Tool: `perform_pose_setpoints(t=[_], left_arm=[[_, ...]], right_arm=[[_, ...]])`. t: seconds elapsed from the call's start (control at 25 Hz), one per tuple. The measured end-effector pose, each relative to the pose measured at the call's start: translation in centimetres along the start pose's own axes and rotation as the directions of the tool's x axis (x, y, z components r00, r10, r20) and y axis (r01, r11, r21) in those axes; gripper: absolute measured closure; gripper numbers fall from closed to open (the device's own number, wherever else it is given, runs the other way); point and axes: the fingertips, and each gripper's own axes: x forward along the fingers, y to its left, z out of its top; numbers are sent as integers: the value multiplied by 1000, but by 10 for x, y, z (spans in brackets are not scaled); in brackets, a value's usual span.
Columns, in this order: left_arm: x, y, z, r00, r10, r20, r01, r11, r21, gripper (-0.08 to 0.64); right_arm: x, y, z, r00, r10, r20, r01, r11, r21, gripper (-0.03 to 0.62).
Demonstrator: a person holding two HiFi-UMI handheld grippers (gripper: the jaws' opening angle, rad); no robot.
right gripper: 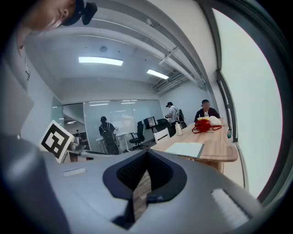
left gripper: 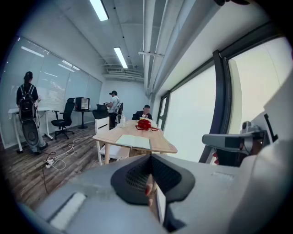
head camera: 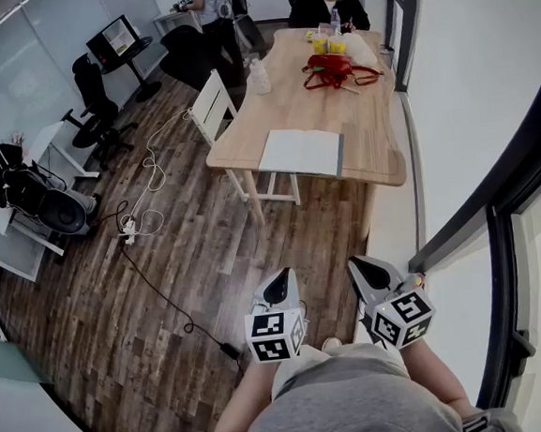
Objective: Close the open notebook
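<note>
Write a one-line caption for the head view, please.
Open notebook lies on the wooden table; left gripper and right gripper, both shut, hover well short of it.

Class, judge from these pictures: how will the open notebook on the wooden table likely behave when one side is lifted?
The notebook lies flat and thin, so it is probably light and its pages floppy. Lying near the table edge, it may slide on the smooth wood if pushed.

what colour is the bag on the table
The soft bag is red, clearest in the head view.
</note>
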Motion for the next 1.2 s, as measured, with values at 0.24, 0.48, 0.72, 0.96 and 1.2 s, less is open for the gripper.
perform_pose_setpoints(t=[0.24, 0.48, 0.72, 0.96, 1.2], left_arm=[[-13, 2, -5, 1000, 0, -1, 0, 1000, 12, 555], [-17, 2, -8, 1000, 0, -5, 0, 1000, -3, 555], [-12, 4, -5, 1000, 19, 7, -19, 1000, -20, 555], [-7, -2, -2, 1000, 24, 15, -23, 999, -22, 555], [-1, -4, -7, 999, 36, 9, -35, 999, -32, 555]], right_arm=[[-6, 12, -4, 1000, 4, 5, -4, 1000, 2, 592], [-7, 16, -6, 1000, 16, -4, -16, 1000, -11, 592], [-7, 10, -7, 1000, 28, -6, -28, 1000, 6, 592], [-6, 0, -9, 1000, 21, -17, -21, 1000, 22, 591], [-4, -6, -12, 999, 18, -29, -18, 1000, 11, 589]])
